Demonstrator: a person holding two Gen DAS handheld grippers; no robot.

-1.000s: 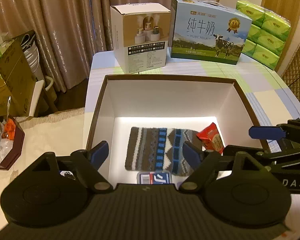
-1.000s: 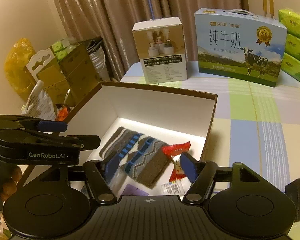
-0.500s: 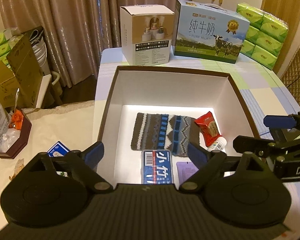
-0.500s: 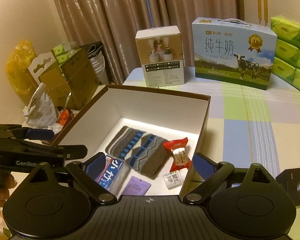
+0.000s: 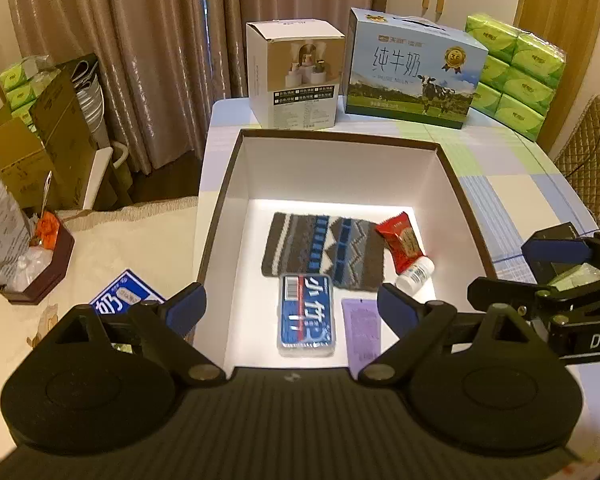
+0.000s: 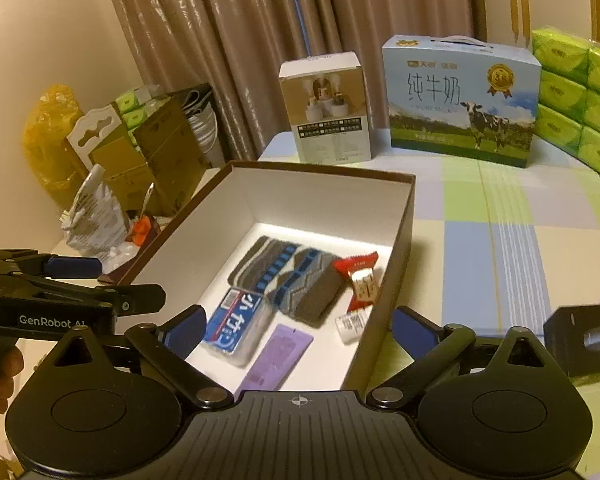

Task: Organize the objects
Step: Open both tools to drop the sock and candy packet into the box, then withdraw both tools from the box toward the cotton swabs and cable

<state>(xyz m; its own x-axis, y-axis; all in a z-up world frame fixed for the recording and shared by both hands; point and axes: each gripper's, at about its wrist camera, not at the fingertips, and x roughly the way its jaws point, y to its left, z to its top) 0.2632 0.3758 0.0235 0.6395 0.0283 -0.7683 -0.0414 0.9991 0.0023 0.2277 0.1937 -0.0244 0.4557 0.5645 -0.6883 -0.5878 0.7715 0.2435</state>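
An open brown box (image 5: 448,168) with white inside stands on the table; it also shows in the right wrist view (image 6: 404,216). In it lie a knitted patterned pouch (image 5: 320,252), a red snack packet (image 5: 402,240), a small white bottle (image 5: 416,274), a blue tissue pack (image 5: 306,320) and a purple sachet (image 5: 362,328). My left gripper (image 5: 292,304) is open and empty above the box's near edge. My right gripper (image 6: 296,324) is open and empty over the box's near right corner.
A blue milk carton (image 5: 120,300) lies on the cloth left of the box. A black box (image 6: 584,338) sits on the table at the right. A white carton (image 5: 296,76), a milk case (image 5: 412,68) and green tissue packs (image 5: 516,76) stand at the back.
Both grippers have drawn back and up from the box, so more of its inside shows. The right gripper's jaws have opened wider.
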